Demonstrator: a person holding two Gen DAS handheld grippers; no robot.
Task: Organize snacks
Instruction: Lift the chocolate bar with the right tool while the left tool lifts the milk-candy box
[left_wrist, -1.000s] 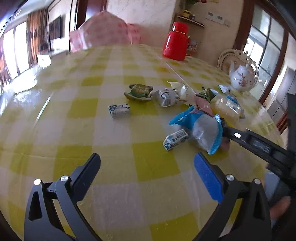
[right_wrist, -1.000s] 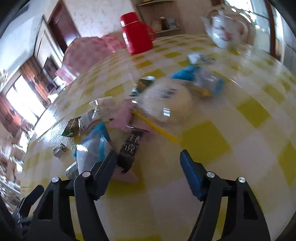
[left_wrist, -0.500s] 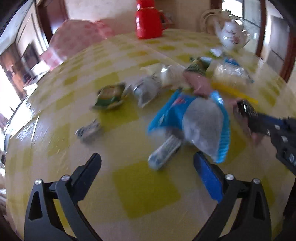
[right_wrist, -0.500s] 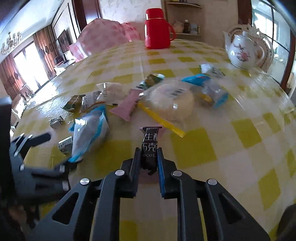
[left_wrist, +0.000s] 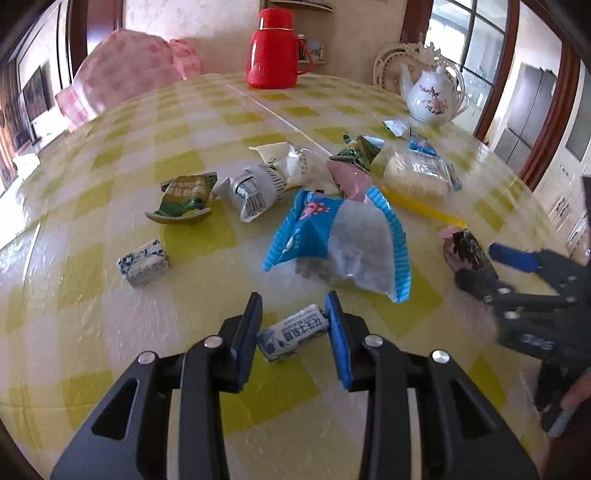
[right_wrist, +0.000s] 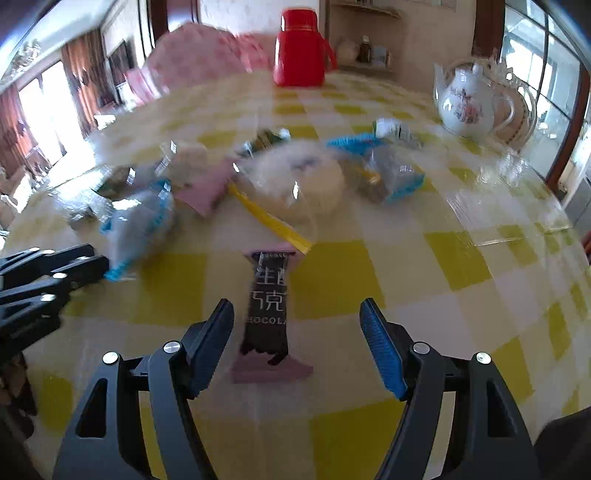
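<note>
Snack packets lie scattered on a yellow-checked table (left_wrist: 122, 332). My left gripper (left_wrist: 293, 321) is shut on a small white-and-blue candy (left_wrist: 295, 332) that rests low on the cloth. Just beyond it lies a blue-and-clear snack bag (left_wrist: 343, 243). My right gripper (right_wrist: 295, 314) has its jaws opening. A dark chocolate bar (right_wrist: 267, 306) in a pink-edged wrapper lies on the table between them, and neither pad touches it. In the left wrist view the right gripper (left_wrist: 487, 266) shows at the right edge beside that chocolate bar (left_wrist: 467, 249).
Behind the bag lie a green packet (left_wrist: 181, 199), a white packet (left_wrist: 255, 188), a bread pack (left_wrist: 417, 173), a yellow stick (left_wrist: 421, 210) and a small boxy candy (left_wrist: 144, 263). A red thermos (left_wrist: 275, 55), a teapot (left_wrist: 430, 96) and a pink cover (left_wrist: 125, 70) stand at the back.
My left gripper moved in over the small candy and shut on it. My right gripper shut on the chocolate bar, then opened again, and the bar now lies flat between its jaws.
</note>
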